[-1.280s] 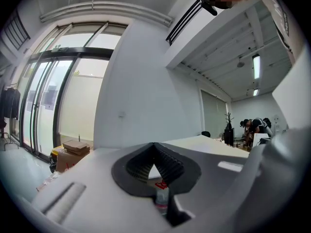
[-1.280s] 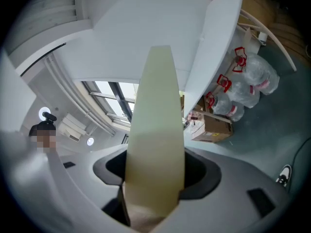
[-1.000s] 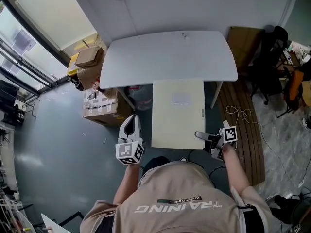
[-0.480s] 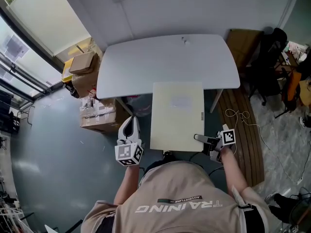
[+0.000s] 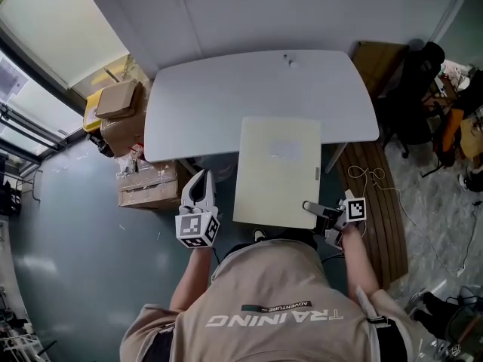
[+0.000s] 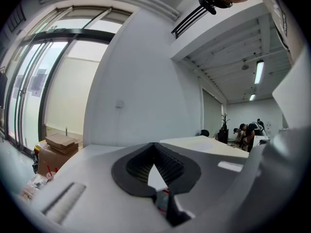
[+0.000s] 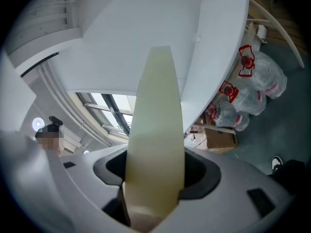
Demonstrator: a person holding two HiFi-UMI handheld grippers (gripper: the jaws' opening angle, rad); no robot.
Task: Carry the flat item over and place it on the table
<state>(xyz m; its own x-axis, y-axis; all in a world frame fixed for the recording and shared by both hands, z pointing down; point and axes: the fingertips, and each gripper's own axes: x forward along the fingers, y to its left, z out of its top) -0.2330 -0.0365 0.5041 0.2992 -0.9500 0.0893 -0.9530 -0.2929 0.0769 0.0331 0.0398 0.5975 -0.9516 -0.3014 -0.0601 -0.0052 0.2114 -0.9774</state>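
Observation:
The flat item is a pale cream board (image 5: 278, 170), level in front of me, its far end reaching over the near edge of the white table (image 5: 226, 89). My right gripper (image 5: 315, 209) is shut on the board's near right corner. In the right gripper view the board (image 7: 156, 120) runs edge-on out from between the jaws of that gripper (image 7: 154, 178), toward the table (image 7: 146, 33). My left gripper (image 5: 198, 193) hangs left of the board, apart from it, jaws shut on nothing. The left gripper view shows the left gripper (image 6: 155, 166) with its pads together.
Cardboard boxes (image 5: 121, 108) and a taped carton (image 5: 147, 185) stand by the table's left end near the window. Tied plastic bags (image 7: 252, 91) lie under the table. A slatted wooden bench (image 5: 377, 202) with a cable runs on the right, and a black chair (image 5: 411, 100) stands beyond it.
The board has moved forward with the right gripper, so its far end now lies over the table's edge. The left gripper has kept its place beside it.

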